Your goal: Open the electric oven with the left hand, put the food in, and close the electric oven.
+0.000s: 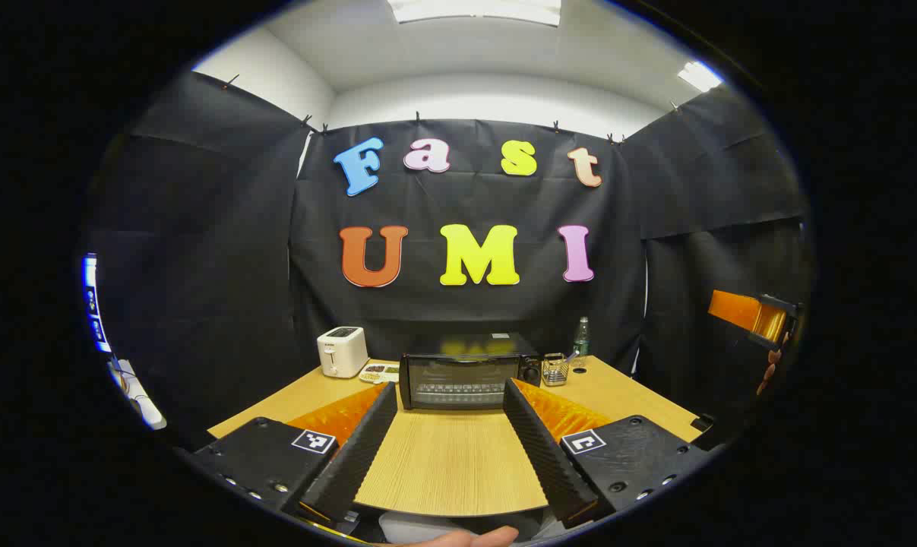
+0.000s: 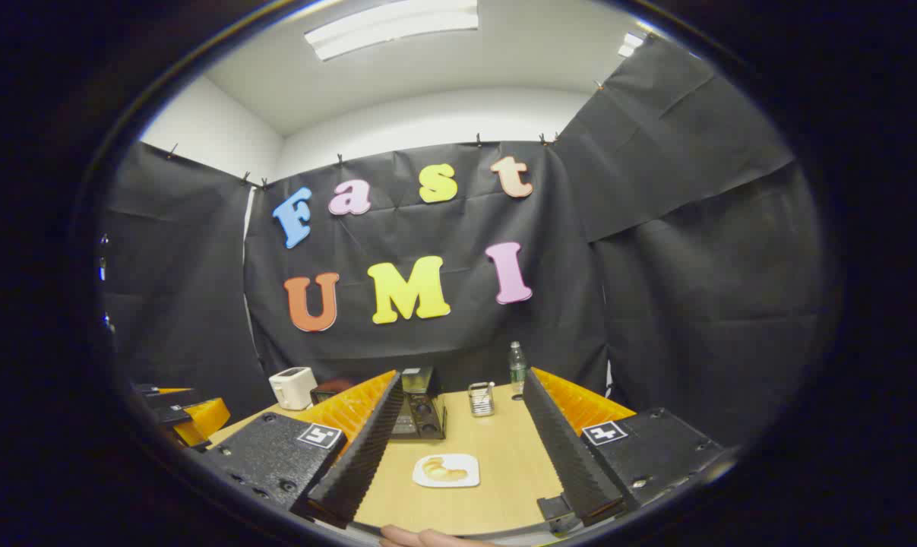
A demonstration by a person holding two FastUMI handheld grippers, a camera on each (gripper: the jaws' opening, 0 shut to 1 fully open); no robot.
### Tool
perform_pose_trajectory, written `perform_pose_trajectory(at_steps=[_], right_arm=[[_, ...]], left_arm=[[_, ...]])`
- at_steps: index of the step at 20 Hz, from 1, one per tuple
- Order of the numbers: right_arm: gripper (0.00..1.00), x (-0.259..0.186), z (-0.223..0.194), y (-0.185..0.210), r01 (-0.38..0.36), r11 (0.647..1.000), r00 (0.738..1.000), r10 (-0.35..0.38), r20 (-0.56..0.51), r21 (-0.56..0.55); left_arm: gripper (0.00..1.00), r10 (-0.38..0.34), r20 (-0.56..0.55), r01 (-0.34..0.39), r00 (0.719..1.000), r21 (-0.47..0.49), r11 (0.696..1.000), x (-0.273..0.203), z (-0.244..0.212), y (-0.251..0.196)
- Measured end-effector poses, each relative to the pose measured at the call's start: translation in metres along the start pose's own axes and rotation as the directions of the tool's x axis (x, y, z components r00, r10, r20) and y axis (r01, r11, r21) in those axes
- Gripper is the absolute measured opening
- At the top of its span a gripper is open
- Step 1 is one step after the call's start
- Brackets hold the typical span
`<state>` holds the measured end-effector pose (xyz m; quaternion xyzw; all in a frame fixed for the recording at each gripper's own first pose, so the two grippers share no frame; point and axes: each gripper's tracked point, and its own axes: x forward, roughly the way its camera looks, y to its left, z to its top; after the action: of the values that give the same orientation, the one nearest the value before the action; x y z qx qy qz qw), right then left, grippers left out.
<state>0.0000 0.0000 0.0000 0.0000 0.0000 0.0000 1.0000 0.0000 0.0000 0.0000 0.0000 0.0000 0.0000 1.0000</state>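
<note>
A black electric oven (image 1: 466,372) stands at the back middle of the wooden table (image 1: 450,463), its glass door shut. My left gripper (image 1: 449,395) is open, held back from the oven with its fingers framing it. In the right gripper view, the oven (image 2: 420,414) shows partly behind one finger. A white plate (image 2: 446,471) with a pale pastry (image 2: 443,469) lies on the table near the front. My right gripper (image 2: 458,387) is open above the plate, nothing between its fingers. The right gripper (image 1: 758,315) also shows at the far right of the left gripper view.
A white toaster (image 1: 342,351) stands left of the oven, with a small tray of food (image 1: 380,372) beside it. A wire holder (image 1: 554,369) and a water bottle (image 1: 581,336) stand to the oven's right. Black cloth walls close in the table.
</note>
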Motion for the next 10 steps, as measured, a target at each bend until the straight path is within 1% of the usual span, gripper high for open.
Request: perform_pose_trajectory(at_steps=[6, 10], right_arm=[[1.00, -0.0013, -0.0024, -0.0014, -0.008, 1.000, 1.000, 0.008, 0.003, -0.006], [1.00, 0.0028, -0.0091, -0.0054, -0.003, 1.000, 1.000, 0.003, -0.010, -0.007]], left_arm=[[0.93, -0.006, 0.013, 0.007, 1.000, -0.032, 0.999, -0.0048, 0.0037, 0.0011], [0.93, -0.006, 0.017, 0.006, 1.000, -0.009, 1.000, -0.0049, 0.0028, -0.0017]])
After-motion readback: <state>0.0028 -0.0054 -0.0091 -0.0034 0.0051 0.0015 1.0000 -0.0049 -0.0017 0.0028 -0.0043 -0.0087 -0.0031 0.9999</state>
